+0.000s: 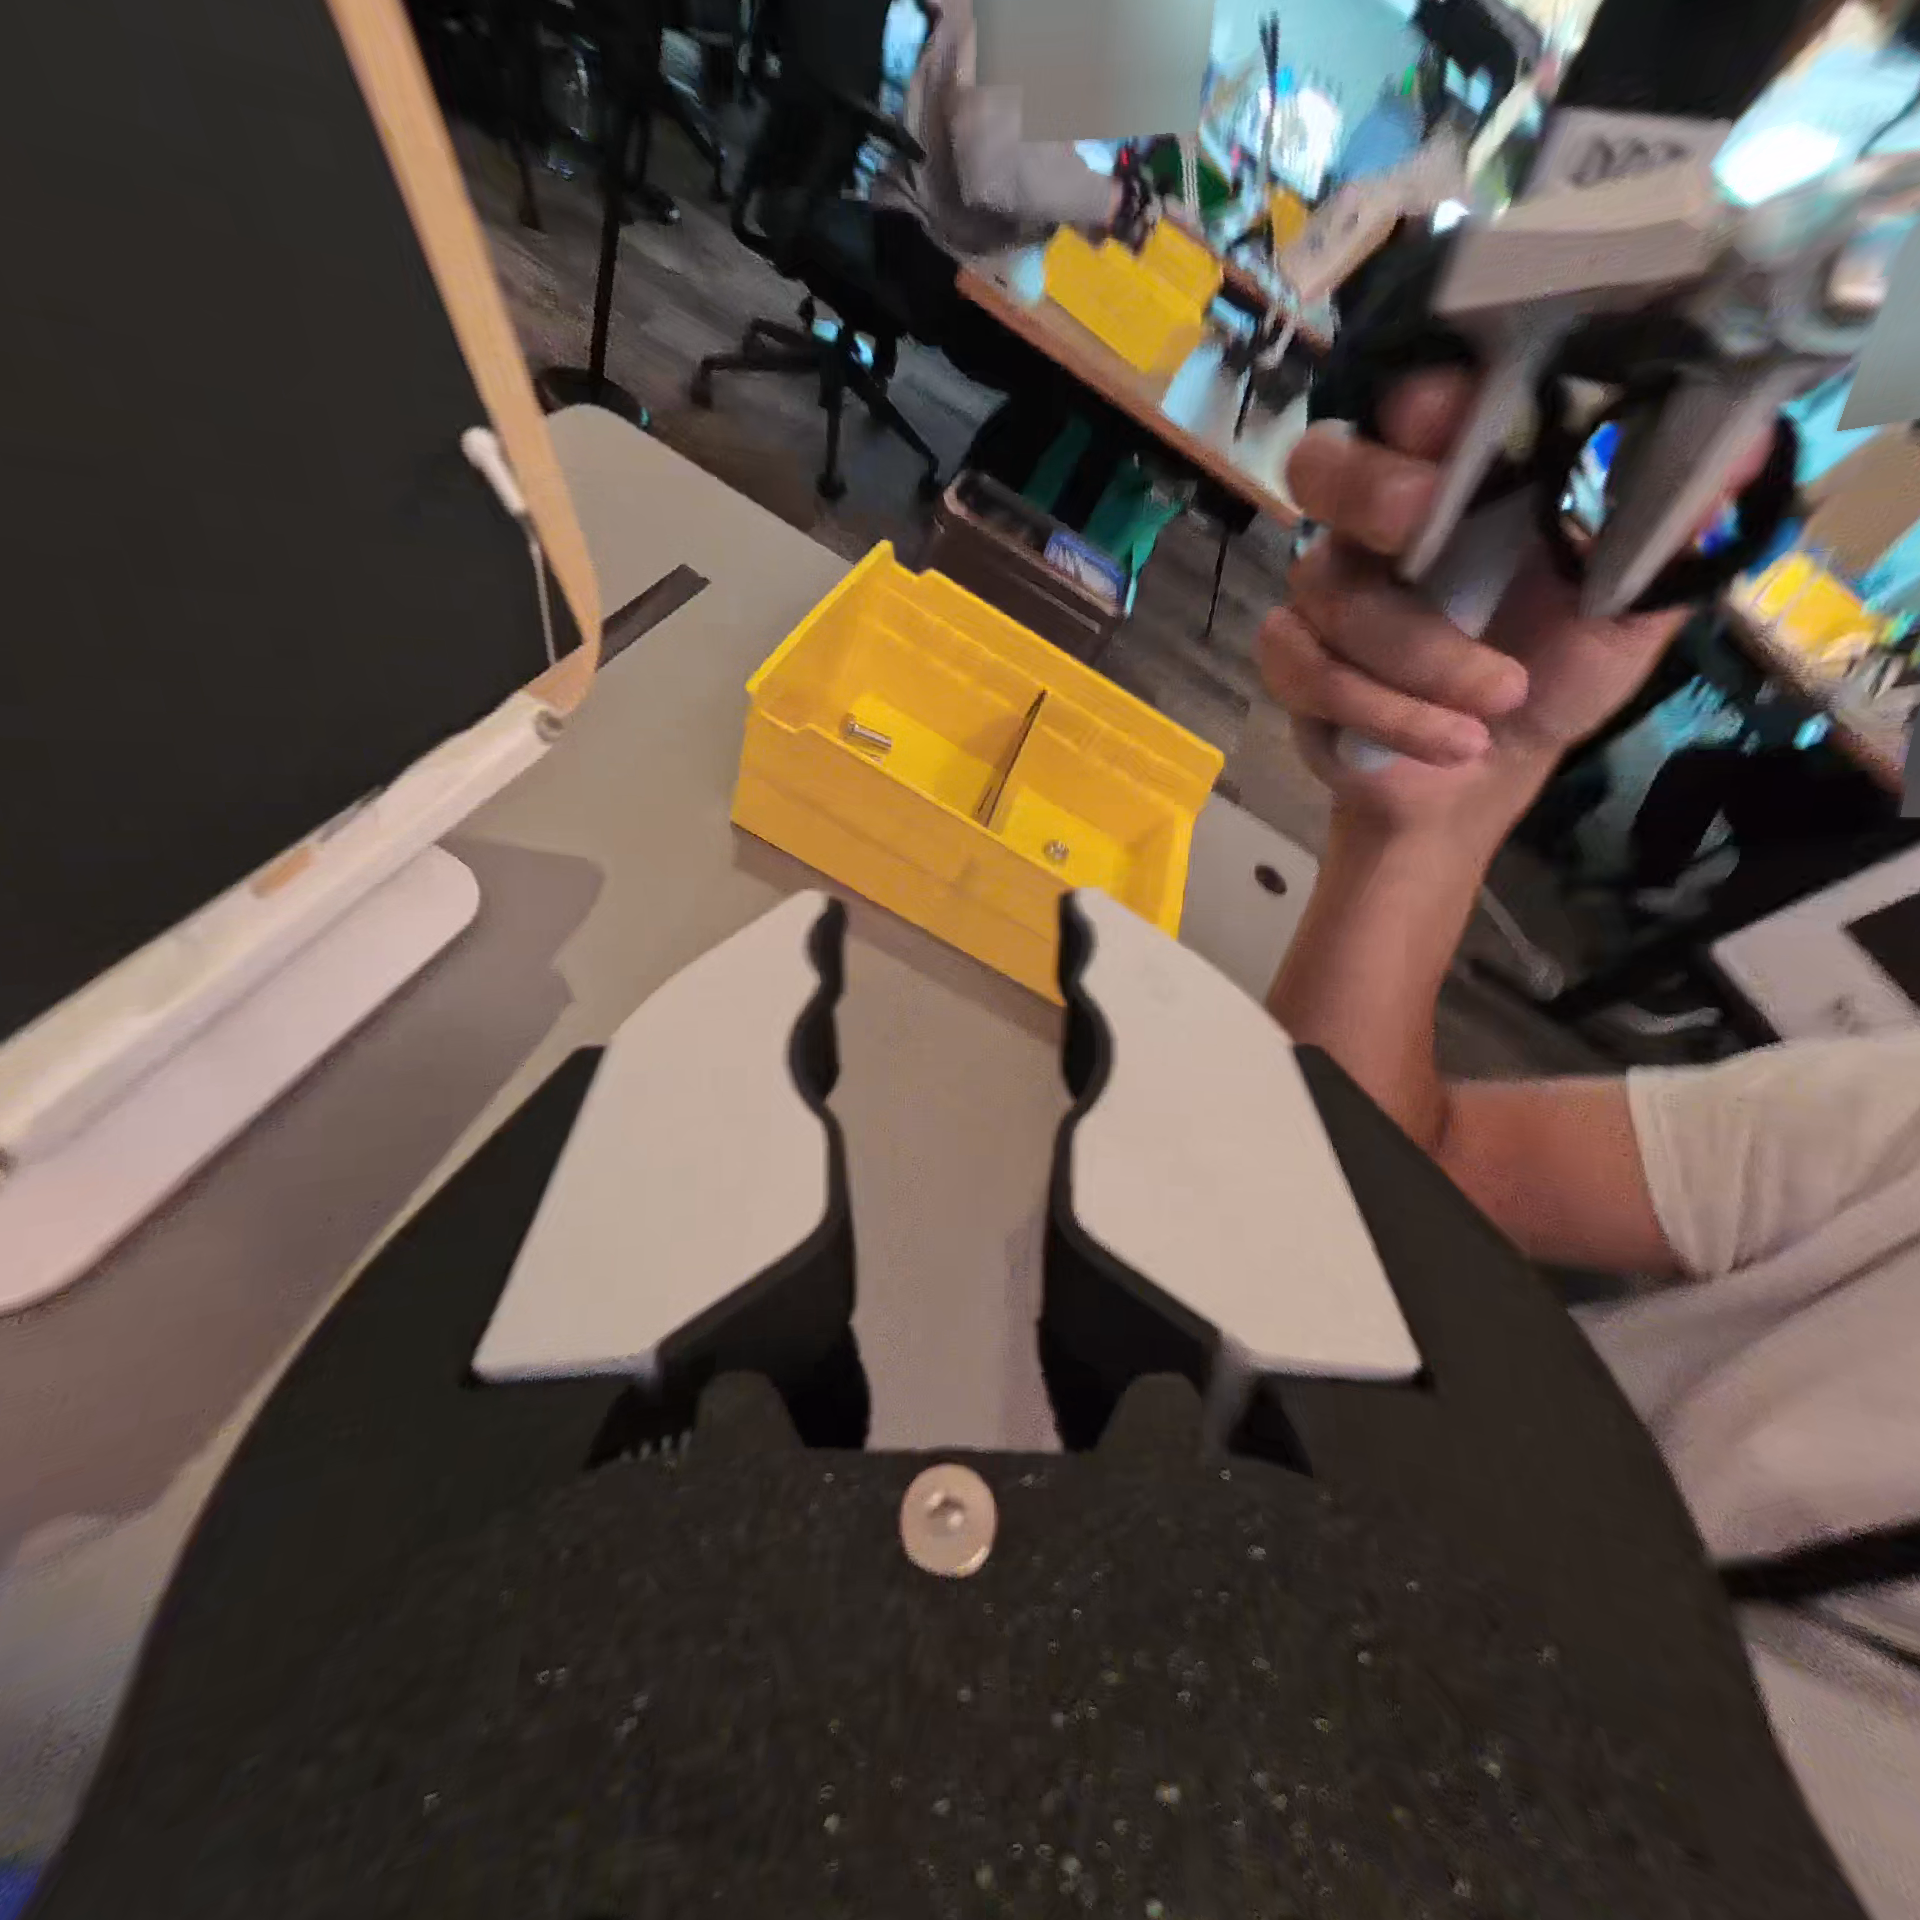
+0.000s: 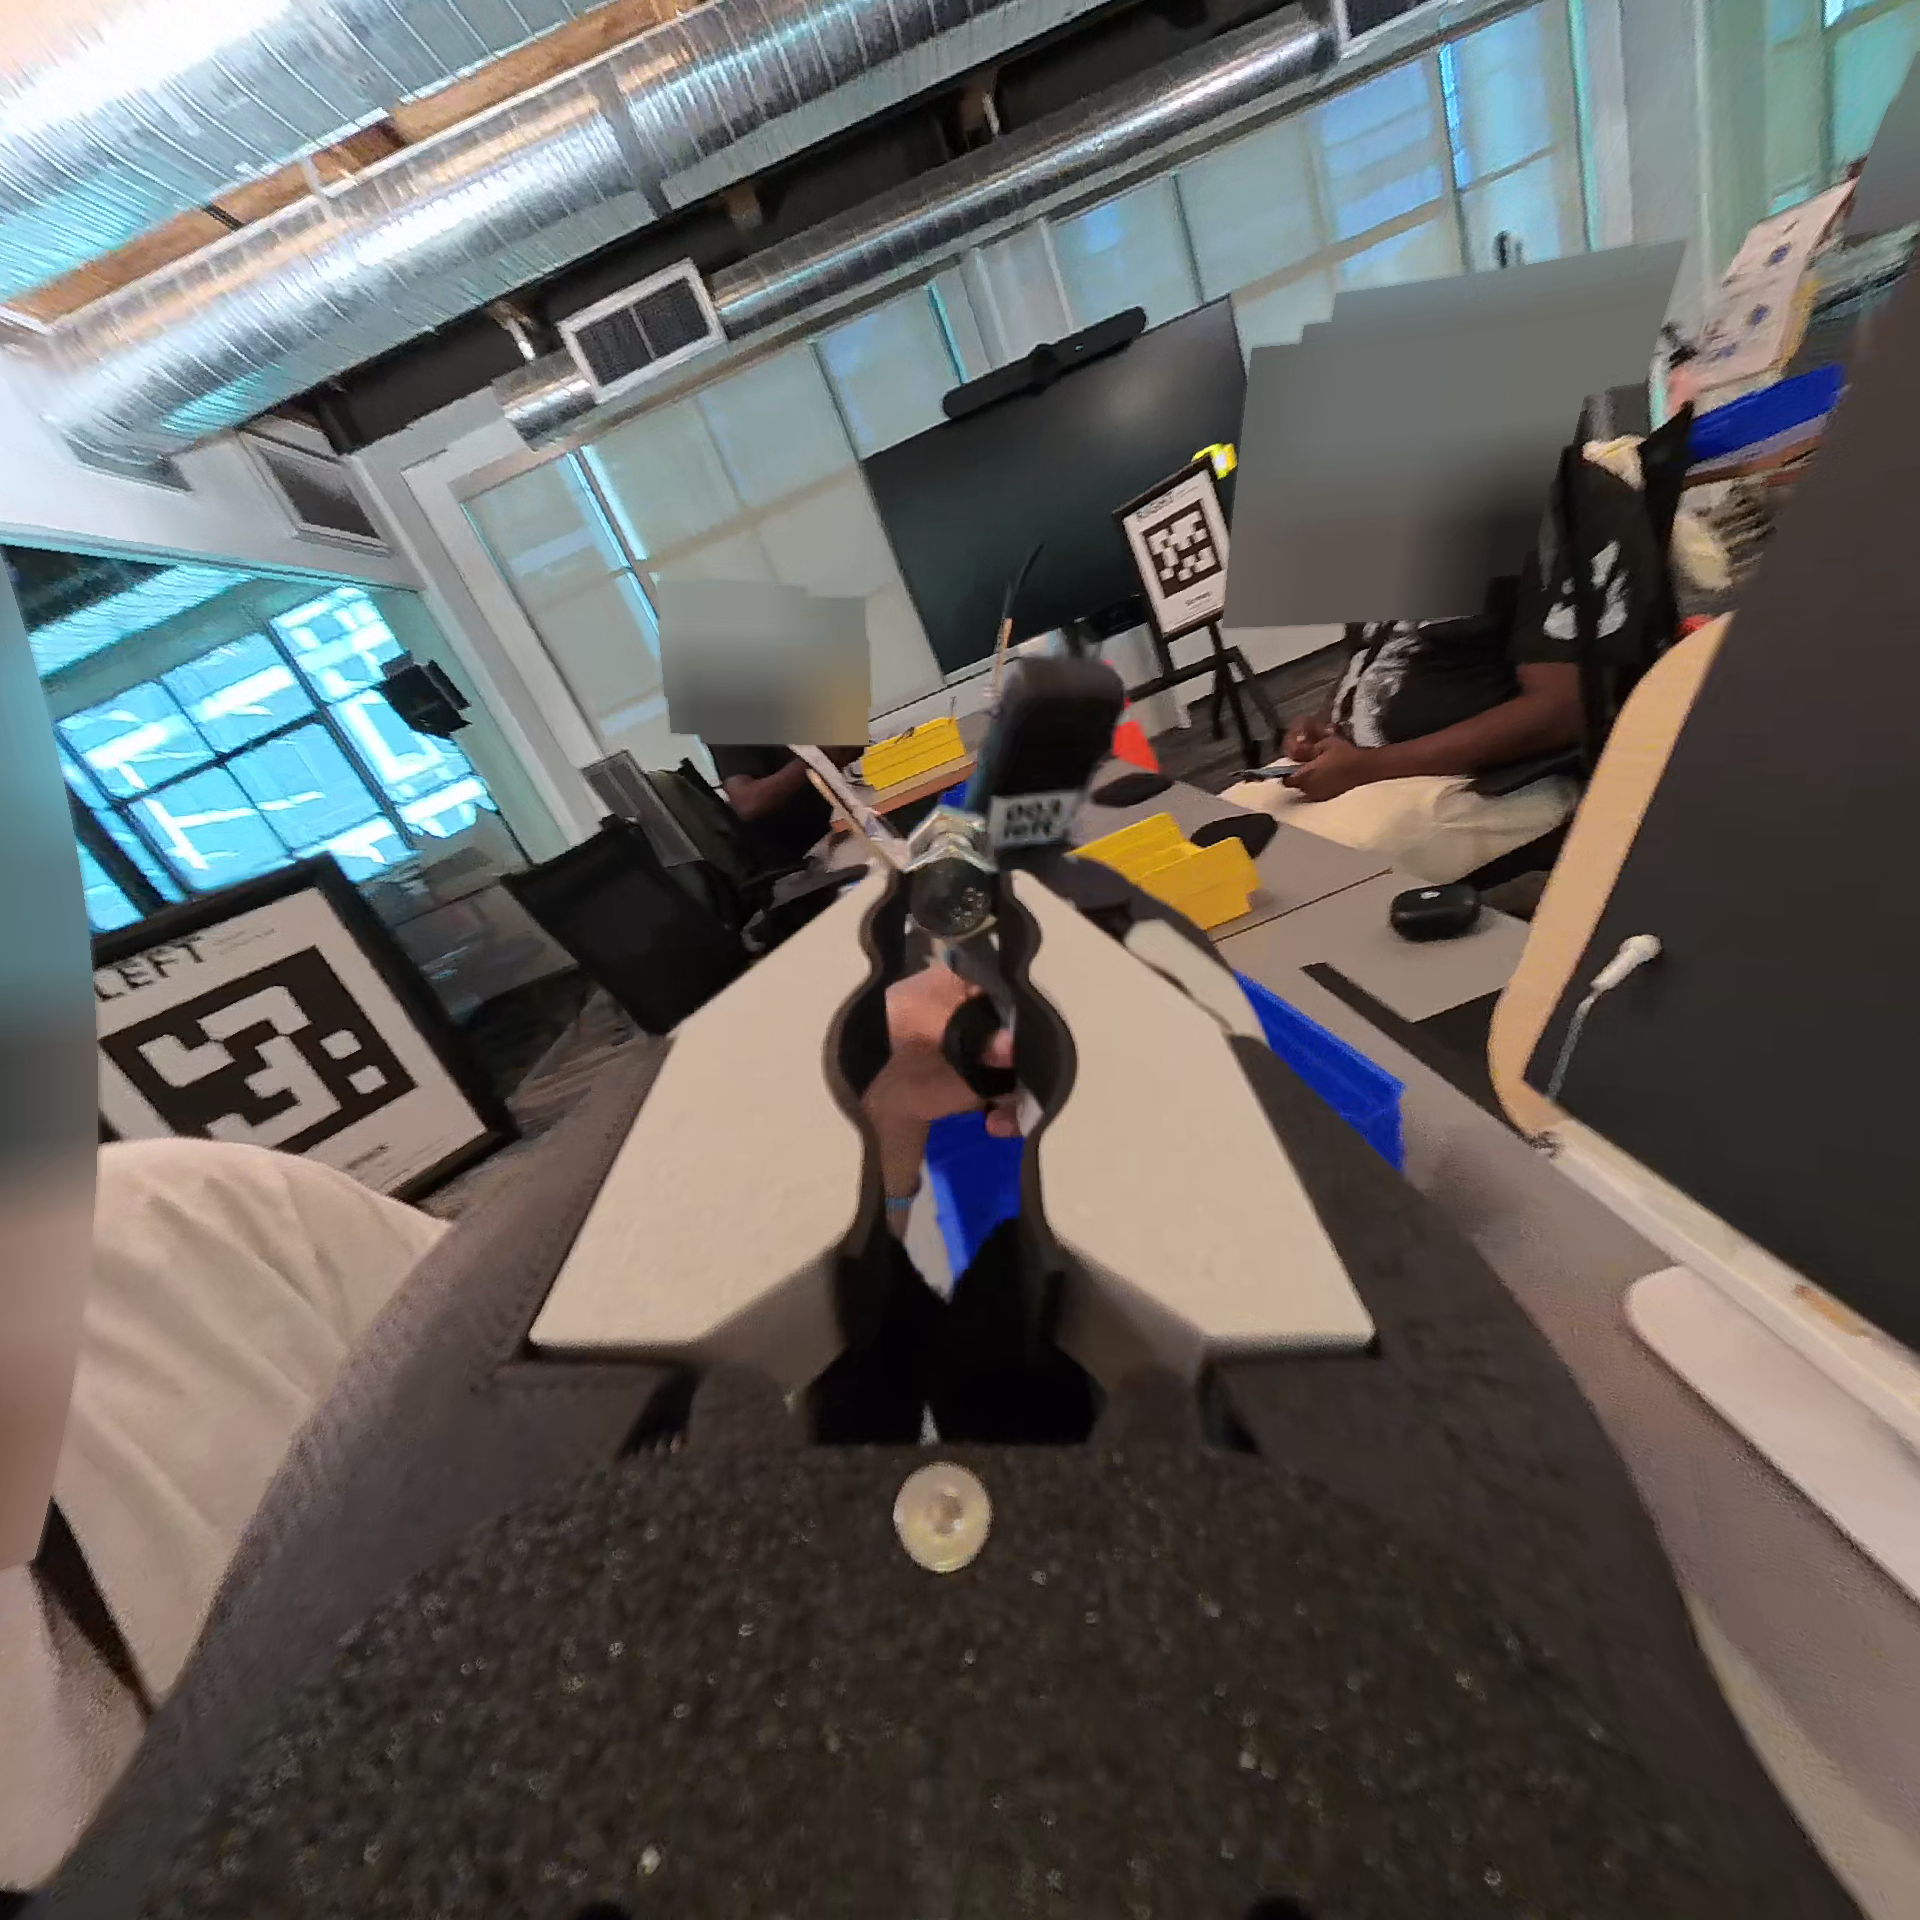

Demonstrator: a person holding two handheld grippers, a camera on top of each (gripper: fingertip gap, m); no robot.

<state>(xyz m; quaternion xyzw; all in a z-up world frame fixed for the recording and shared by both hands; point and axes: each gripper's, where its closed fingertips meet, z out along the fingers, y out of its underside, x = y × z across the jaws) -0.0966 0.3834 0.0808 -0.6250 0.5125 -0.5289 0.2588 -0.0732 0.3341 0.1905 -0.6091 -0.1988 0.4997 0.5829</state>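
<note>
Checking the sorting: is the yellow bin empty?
Not empty: the yellow bin holds a metal cylinder left of its divider and a small nut right.

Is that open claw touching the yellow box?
Apart. The left wrist view shows bare table between the left gripper fingertips and the yellow box.

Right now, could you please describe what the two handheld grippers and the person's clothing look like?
Both the left gripper and right gripper look alike: two broad light-grey fingers with wavy black inner pads, mounted on a speckled black body with a central silver screw. The person wears a white short sleeve.
</note>
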